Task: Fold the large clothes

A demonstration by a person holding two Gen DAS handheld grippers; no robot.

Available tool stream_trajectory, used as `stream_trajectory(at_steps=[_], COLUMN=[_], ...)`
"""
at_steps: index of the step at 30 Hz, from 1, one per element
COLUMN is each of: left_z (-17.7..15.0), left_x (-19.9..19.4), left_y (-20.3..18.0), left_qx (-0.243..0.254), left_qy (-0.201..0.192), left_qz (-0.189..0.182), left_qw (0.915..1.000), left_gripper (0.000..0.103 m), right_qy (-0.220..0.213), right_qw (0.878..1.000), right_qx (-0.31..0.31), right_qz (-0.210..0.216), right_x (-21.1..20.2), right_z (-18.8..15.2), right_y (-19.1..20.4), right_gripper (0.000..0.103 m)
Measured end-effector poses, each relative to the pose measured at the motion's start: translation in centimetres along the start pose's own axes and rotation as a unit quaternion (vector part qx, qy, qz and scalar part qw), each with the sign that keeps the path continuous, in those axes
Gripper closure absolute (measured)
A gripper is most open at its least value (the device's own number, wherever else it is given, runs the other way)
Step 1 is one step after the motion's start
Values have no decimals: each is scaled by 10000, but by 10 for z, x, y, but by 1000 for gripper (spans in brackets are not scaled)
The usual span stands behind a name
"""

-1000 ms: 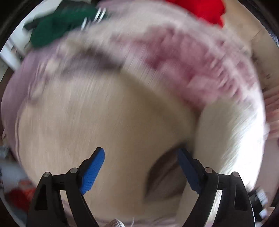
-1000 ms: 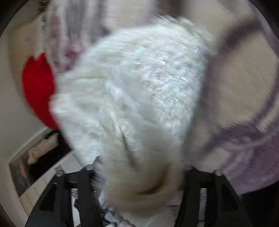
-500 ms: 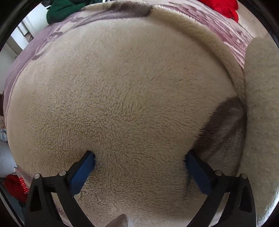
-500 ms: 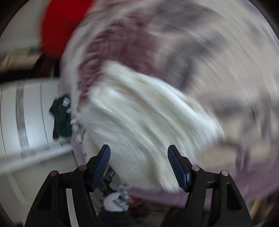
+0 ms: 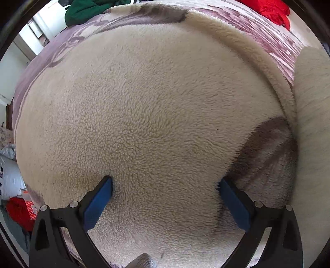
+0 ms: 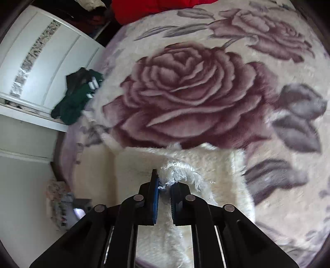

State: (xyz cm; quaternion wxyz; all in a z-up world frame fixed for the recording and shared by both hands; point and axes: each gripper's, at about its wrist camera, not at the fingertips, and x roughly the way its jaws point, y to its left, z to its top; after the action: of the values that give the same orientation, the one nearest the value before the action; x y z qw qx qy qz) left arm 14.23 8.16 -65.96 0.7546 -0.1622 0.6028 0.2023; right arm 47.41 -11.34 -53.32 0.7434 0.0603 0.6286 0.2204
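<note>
From the left wrist camera, a big cream fleece garment [image 5: 156,115] with a curly, woolly pile fills almost the whole view, spread over a plush blanket printed with mauve roses [image 5: 274,47]. The left gripper [image 5: 165,198] has its blue-padded fingers [image 5: 99,202] spread wide and pressed down into the fleece, with a broad mound of it bulging up between them; nothing is pinched. Far off at the top edge lie a dark green garment [image 5: 88,10] and a bright red garment [image 5: 270,10].

From the right wrist camera, the right gripper [image 6: 165,188] has its jaws drawn nearly together, nipping a shaggy white tuft at the edge of the cream fleece [image 6: 196,165], which lies just ahead of the fingers on the rose blanket [image 6: 185,88]. The green garment [image 6: 76,99] sits at the blanket's left edge beside a white panelled wardrobe door [image 6: 41,61], and the red one [image 6: 154,6] shows at the top.
</note>
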Motion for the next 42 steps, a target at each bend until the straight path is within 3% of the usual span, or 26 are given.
stream_trajectory(at_steps=[3, 4, 7, 9, 10, 12, 13, 18, 20, 21, 22, 23, 24, 29, 32, 35, 38, 42], left_z=[-3, -7, -14, -24, -30, -42, -49, -78, -67, -66, -64, -60, -55, -26, -17, -13, -14, -15], left_x=[-5, -11, -31, -51, -59, -75, -83, -106, -112, -115, -117, -118, -120, -118, -104, -92, -84, -81], left_y=[2, 3, 6, 9, 10, 11, 10, 1, -12, -17, -21, -28, -36, -72, -100, -113, -119, -113], left_qx=[-75, -111, -269, -520, -636, -837, -944, -1138, -1053, -983, -910, -803, -698, -255, 62, 187, 288, 391], left_qy=[19, 42, 32, -42, -68, -91, -115, -256, -349, -374, -392, -431, -490, -657, -589, -503, -464, -480], left_qz=[31, 48, 17, -134, -182, -198, -211, -61, -51, -42, -21, -4, 3, -128, -135, -160, -113, 93], left_qw=[10000, 9999, 9996, 9985, 9978, 9963, 9952, 9932, 9938, 9944, 9951, 9958, 9964, 9974, 9982, 9984, 9984, 9980], left_gripper=[0, 0, 0, 0, 0, 0, 0, 0, 0, 0, 0, 0, 0, 0, 0, 0, 0, 0], right_qy=[215, 397, 928, 1043, 1027, 1086, 1192, 1911, 2222, 2225, 2171, 2103, 2105, 1038, 641, 800, 986, 1553], right_qw=[9975, 9965, 9916, 9864, 9843, 9815, 9804, 9706, 9663, 9670, 9701, 9708, 9678, 9849, 9923, 9900, 9883, 9789], right_qx=[331, 452, 891, 1081, 1139, 1170, 1143, 1072, 1018, 973, 902, 953, 1135, 1041, 828, 1099, 1167, 1315], right_qz=[-586, -585, 102, 667, 876, 1054, 1077, 1001, 810, 767, 599, 650, 788, 912, 659, 373, 6, 183], right_x=[34, 45, 65, 53, 47, 31, 25, 43, 70, 77, 81, 80, 77, -4, -41, -25, 20, 64], right_z=[18, 20, 20, 11, 5, -16, -33, -106, -133, -139, -145, -150, -152, -143, -141, -147, -148, -141], right_y=[-36, -44, -62, -66, -67, -67, -68, -68, -68, -67, -65, -64, -63, -58, -62, -89, -113, -118], right_gripper=[93, 93, 84, 61, 59, 41, 41, 41, 42, 66, 80, 91, 94, 96, 96, 96, 96, 92])
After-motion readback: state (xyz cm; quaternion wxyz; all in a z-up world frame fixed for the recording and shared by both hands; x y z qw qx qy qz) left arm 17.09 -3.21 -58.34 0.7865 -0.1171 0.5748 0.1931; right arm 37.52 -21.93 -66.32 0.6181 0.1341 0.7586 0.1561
